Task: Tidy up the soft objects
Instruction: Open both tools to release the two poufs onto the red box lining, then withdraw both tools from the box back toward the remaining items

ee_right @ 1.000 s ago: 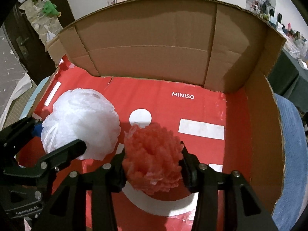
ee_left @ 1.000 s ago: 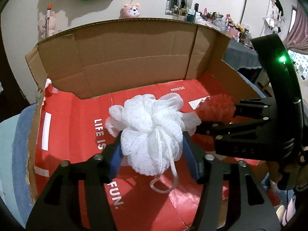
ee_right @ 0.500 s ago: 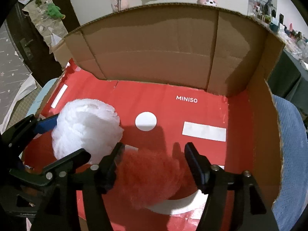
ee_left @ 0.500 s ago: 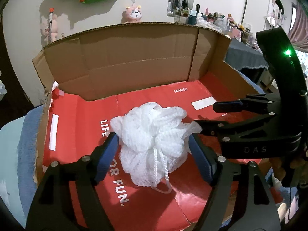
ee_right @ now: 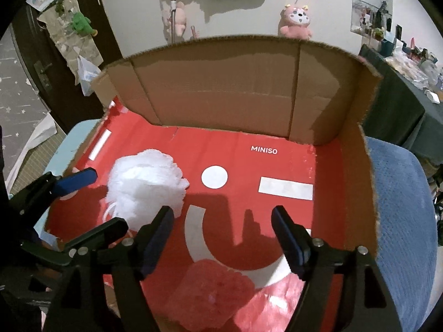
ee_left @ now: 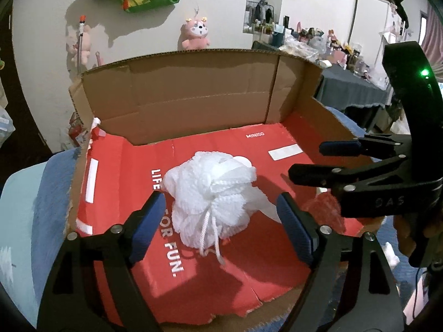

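Observation:
A white mesh bath pouf (ee_left: 213, 196) lies on the red floor of an open cardboard box (ee_left: 193, 102). My left gripper (ee_left: 221, 213) is open, its blue pads on either side of the pouf and apart from it. The pouf also shows in the right wrist view (ee_right: 144, 185). A red pouf (ee_right: 218, 290) lies on the box floor near the front edge, just below my right gripper (ee_right: 223, 228), which is open and empty. In the left wrist view only a bit of the red pouf (ee_left: 324, 207) shows behind the right gripper (ee_left: 307, 160).
The box (ee_right: 360, 182) has tall cardboard walls at the back and right and sits on a blue towel (ee_right: 401, 207). Pink plush toys (ee_left: 195, 31) hang on the wall behind. A cluttered dark table (ee_left: 351, 85) stands at the right.
Both grippers opened and let go: the white pouf and the red pouf dropped onto the box floor. Both grippers have pulled up and back.

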